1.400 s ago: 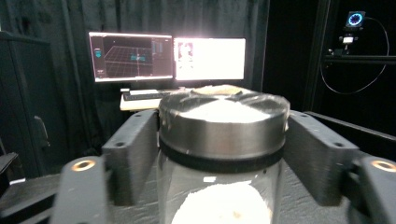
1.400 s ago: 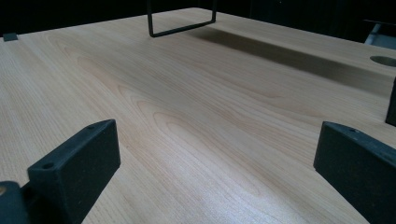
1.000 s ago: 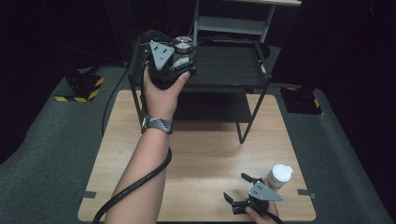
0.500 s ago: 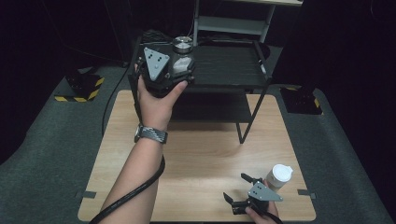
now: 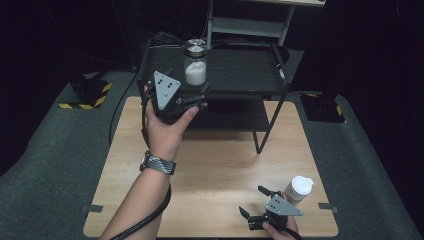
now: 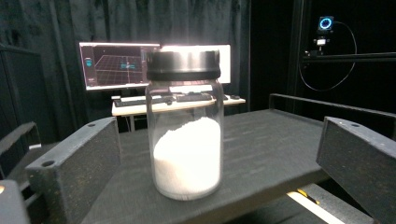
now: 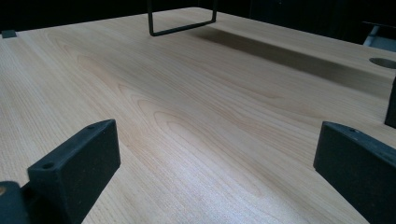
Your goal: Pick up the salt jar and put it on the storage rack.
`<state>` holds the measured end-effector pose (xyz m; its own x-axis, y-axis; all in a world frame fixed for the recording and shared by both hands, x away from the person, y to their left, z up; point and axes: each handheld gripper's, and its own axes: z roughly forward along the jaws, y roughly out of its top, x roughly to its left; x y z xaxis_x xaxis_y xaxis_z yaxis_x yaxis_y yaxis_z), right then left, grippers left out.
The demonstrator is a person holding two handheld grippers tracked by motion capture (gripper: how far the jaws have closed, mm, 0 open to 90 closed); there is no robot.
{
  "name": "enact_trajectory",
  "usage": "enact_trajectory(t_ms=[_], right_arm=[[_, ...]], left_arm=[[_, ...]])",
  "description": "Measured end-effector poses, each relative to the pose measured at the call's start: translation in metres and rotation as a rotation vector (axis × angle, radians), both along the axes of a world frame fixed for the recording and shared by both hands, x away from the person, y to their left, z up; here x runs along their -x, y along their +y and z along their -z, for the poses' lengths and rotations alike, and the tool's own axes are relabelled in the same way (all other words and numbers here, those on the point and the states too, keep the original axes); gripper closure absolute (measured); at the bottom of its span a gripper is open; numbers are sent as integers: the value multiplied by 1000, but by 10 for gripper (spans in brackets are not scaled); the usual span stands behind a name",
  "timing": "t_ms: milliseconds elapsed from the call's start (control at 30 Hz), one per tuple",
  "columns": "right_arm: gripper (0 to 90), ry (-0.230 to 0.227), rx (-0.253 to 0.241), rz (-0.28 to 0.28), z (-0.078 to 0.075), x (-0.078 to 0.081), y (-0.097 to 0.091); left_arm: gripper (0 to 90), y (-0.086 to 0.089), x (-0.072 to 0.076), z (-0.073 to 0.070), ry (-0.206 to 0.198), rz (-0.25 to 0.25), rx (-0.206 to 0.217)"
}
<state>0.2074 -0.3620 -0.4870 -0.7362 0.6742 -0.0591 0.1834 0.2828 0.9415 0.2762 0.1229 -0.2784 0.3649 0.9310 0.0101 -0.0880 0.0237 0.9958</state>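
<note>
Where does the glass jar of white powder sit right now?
The glass jar stands upright on the black shelf, just beyond the open left gripper.

A white cup (image 5: 298, 189) stands on the wooden table (image 5: 220, 170).

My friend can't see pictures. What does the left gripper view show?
A glass jar of white powder with a dark lid stands upright on a black shelf. The left tool has both black jaws wide apart on either side, not touching it. Lit monitors glow behind.
</note>
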Motion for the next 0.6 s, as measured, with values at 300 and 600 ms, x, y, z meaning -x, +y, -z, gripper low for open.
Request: enact_trajectory(t_ms=[300, 600], right_arm=[[3, -5, 2, 1, 0, 1, 0], [2, 2, -2, 6, 0, 0, 0]], left_arm=[[4, 9, 16, 29, 14, 10, 4], [4, 17, 48, 68, 20, 41, 4]])
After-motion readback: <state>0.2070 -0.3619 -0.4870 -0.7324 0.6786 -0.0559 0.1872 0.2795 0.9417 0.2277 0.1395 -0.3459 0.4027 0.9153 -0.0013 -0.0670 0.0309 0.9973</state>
